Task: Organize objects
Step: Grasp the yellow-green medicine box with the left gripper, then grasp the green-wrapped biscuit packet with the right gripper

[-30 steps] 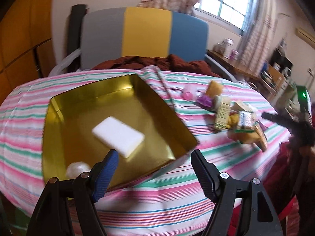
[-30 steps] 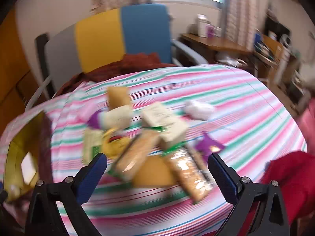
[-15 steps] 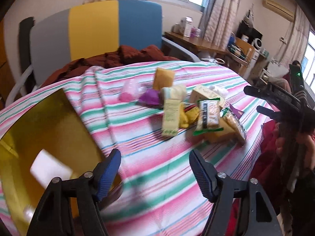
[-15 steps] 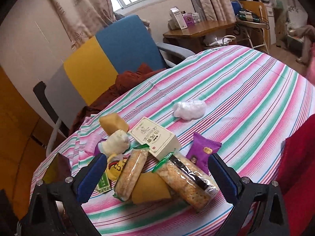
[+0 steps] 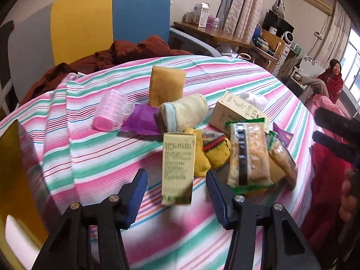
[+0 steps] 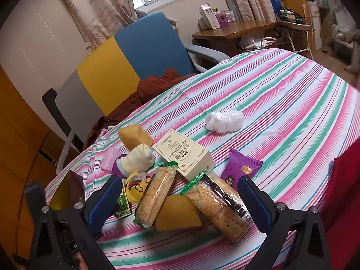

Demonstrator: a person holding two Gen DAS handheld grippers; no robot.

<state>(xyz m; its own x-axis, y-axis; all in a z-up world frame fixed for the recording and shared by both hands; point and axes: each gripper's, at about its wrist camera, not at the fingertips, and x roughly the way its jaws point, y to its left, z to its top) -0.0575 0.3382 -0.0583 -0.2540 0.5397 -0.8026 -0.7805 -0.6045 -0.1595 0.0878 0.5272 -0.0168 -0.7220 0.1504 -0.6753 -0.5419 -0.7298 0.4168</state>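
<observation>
- Two cracker packs (image 6: pixel 155 198) (image 6: pixel 218 204), two cream boxes (image 6: pixel 184 155) (image 5: pixel 178 166) on the striped cloth (image 6: pixel 292 103).
- Slim box lies between the left gripper's (image 5: pixel 176 193) spread fingers.
- Right gripper (image 6: pixel 180 204) gapes around the cracker packs, touching nothing.

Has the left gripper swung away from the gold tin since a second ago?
Yes. The left gripper has swung right: the gold tin now sits at the frame's left edge, and the pale green box lies between the fingers.

left wrist: low, close, facing snack pile (image 5: pixel 225 139) | right wrist: higher, opposite side | shared: pile
</observation>
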